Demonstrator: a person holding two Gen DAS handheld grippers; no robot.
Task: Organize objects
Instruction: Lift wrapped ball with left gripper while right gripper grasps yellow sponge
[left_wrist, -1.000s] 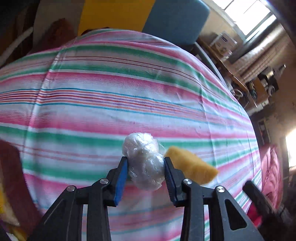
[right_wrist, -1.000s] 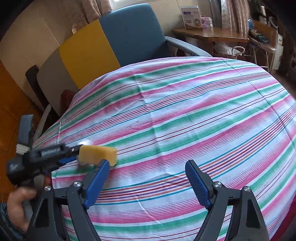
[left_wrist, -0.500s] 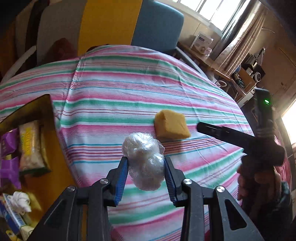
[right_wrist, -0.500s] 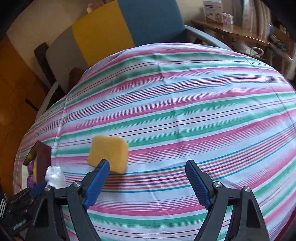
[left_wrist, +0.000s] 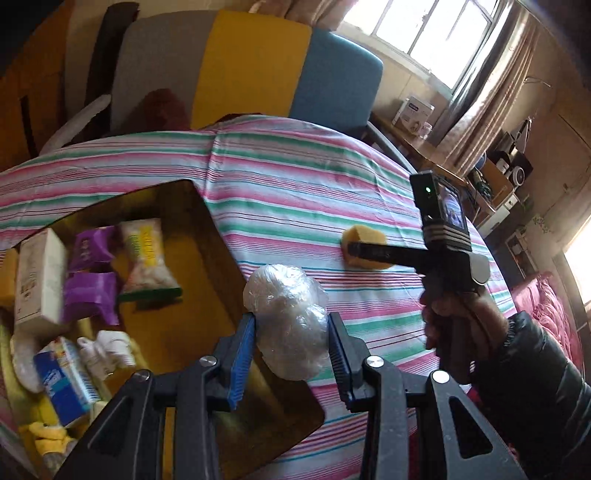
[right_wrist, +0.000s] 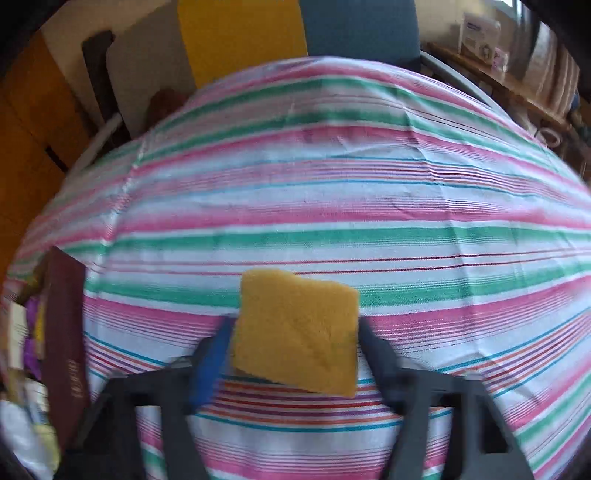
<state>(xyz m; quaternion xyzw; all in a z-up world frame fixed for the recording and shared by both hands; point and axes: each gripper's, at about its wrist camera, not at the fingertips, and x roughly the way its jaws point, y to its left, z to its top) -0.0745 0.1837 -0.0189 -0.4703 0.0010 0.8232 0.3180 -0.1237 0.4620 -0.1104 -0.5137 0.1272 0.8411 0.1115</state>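
Note:
My left gripper (left_wrist: 291, 343) is shut on a clear plastic-wrapped white bundle (left_wrist: 288, 317) and holds it above the right rim of a brown box (left_wrist: 207, 236). The box holds several packets and cartons. A yellow sponge (right_wrist: 299, 332) lies on the striped tablecloth, between the fingers of my right gripper (right_wrist: 295, 350). The jaws stand close on both sides of the sponge; the view is blurred, so I cannot tell if they grip it. The sponge (left_wrist: 364, 243) and the right gripper (left_wrist: 354, 248) also show in the left wrist view.
The brown box's side (right_wrist: 64, 332) stands at the left in the right wrist view. A grey, yellow and blue chair (left_wrist: 251, 66) stands behind the table. A side table with boxes (left_wrist: 417, 114) stands at the far right. The striped tablecloth (right_wrist: 332, 192) stretches beyond the sponge.
My left gripper has swung left with the bundle, so the box has come into view under it. My right gripper has moved in on the sponge and its fingers have come closer together.

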